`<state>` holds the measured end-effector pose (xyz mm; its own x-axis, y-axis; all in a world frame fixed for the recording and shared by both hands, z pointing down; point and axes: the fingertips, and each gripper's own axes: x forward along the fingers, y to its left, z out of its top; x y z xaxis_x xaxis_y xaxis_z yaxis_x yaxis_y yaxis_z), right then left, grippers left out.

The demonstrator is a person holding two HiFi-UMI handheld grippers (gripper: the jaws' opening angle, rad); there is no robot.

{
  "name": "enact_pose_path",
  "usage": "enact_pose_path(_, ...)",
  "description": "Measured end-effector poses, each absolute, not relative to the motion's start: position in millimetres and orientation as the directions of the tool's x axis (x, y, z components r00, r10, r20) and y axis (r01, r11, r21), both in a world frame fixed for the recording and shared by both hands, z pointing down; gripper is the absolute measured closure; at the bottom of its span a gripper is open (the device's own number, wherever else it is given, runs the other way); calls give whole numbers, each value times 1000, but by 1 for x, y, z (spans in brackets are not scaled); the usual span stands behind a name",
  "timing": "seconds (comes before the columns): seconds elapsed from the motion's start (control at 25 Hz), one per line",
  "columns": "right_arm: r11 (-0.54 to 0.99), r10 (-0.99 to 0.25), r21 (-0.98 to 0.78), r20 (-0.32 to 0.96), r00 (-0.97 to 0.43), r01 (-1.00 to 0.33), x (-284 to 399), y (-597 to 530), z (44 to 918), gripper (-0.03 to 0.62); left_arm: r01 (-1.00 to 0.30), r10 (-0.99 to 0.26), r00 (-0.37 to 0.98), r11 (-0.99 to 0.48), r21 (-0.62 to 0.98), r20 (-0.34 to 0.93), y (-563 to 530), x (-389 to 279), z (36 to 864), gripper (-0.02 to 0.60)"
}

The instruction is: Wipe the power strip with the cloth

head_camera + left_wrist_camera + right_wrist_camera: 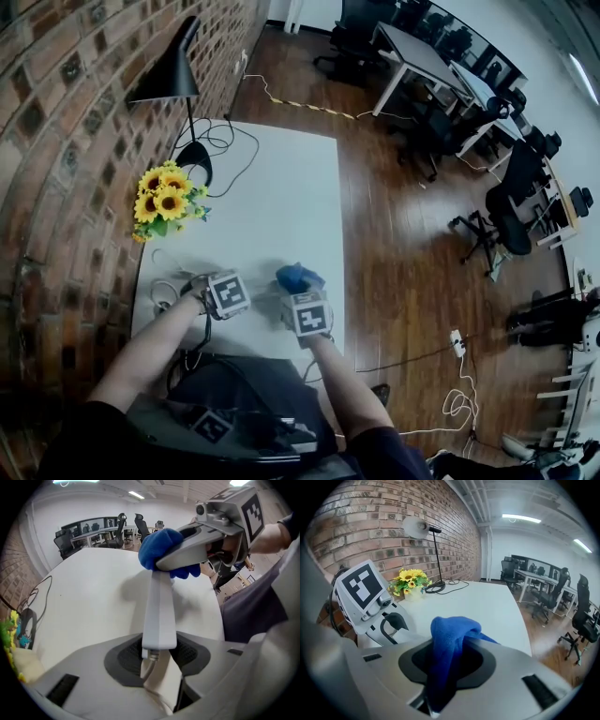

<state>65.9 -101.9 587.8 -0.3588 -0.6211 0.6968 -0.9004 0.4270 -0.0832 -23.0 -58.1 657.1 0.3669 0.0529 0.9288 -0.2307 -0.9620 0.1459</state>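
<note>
In the left gripper view, the white power strip (159, 606) runs straight out from my left gripper (157, 654), which is shut on its cable end. A blue cloth (161, 549) lies bunched over the strip's far end. My right gripper (174, 560) holds it there from the right. In the right gripper view, the cloth (449, 645) is pinched between the jaws of the right gripper (446, 667) and rises in a fold above them. In the head view, the left gripper (229, 296), the right gripper (306, 309) and the cloth (300, 277) sit close together over the near end of the white table (281, 187).
A pot of sunflowers (167, 200) and a black desk lamp (176, 80) stand along the brick wall at the table's left. Cables (171, 289) lie at the near left corner. Beyond the table's right edge are wood floor, office chairs (506, 220) and desks.
</note>
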Motion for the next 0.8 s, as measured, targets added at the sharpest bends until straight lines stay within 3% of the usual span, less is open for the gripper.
enact_pose_path(0.48,500,-602,-158,643,-473,-851,5,-84,584,502,-232,-67,530,-970,69,845,-52,-22,654,405)
enact_pose_path(0.8,540,-567,-163,655,-500,-826,-24,-77,583,502,-231,-98,554,-972,40,827,-51,-22,650,405)
